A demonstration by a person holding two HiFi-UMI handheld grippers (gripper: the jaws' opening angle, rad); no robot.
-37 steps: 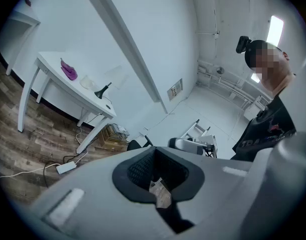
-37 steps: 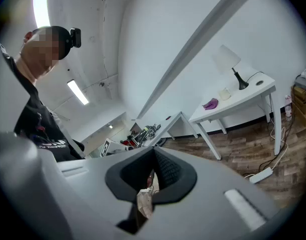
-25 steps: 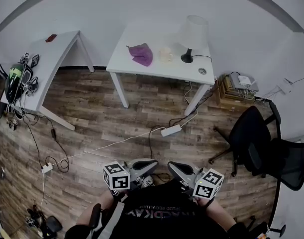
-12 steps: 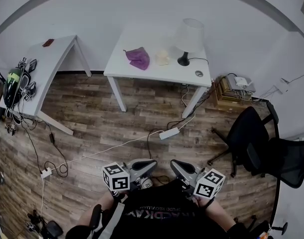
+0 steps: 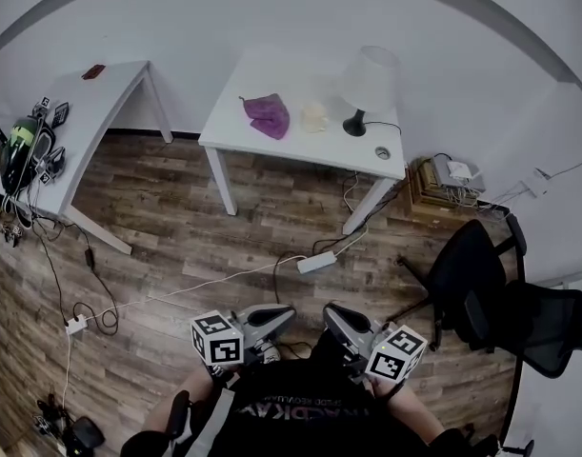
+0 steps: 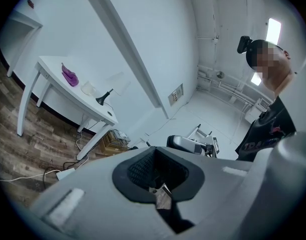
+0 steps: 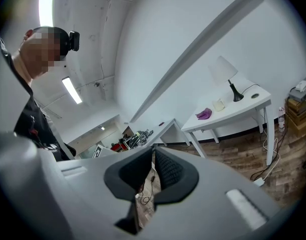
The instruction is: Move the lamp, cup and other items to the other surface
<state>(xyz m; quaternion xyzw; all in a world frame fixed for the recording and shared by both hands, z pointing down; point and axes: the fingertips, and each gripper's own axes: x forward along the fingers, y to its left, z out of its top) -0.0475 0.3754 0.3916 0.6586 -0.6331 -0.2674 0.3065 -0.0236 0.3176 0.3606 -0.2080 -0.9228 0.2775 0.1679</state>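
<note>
Step in hand: approach, by my reading. No item is taken yet, and both tools sit low in the head view, well apart from the goods.

- Left gripper point(image 6: 156, 171): pads pressed together, nothing between them.
- Right gripper point(image 7: 153, 169): jaws have just been opening. A thin slit shows floor through it, and nothing is between the pads.

Holdings, left to right:

- Left table point(image 5: 90, 112): white, and probably the receiving surface. Its near end is crowded with dark gear point(image 5: 24, 150), and a small red item point(image 5: 97, 71) lies at the far end. The middle stretch is bare.
- Centre table point(image 5: 300, 146): white, against the wall, and carrying all three task goods.
- Purple cloth point(image 5: 268, 115): crumpled and soft, at the table's left part.
- Cup point(image 5: 313, 116): pale and small, upright, between the cloth and the lamp.
- Lamp point(image 5: 365, 89): white shade on a black stem and base, upright near the right end. Its black cord point(image 5: 381, 125) curls away from the base.
- Office chairs point(image 5: 476, 274): black, on the floor to the right, clear of the route.

Next move calls for closing the distance to the centre table and spreading one pair of jaws wide enough for the chosen item. The lamp's cord will likely need minding, since it may limit how far the lamp travels.
</note>
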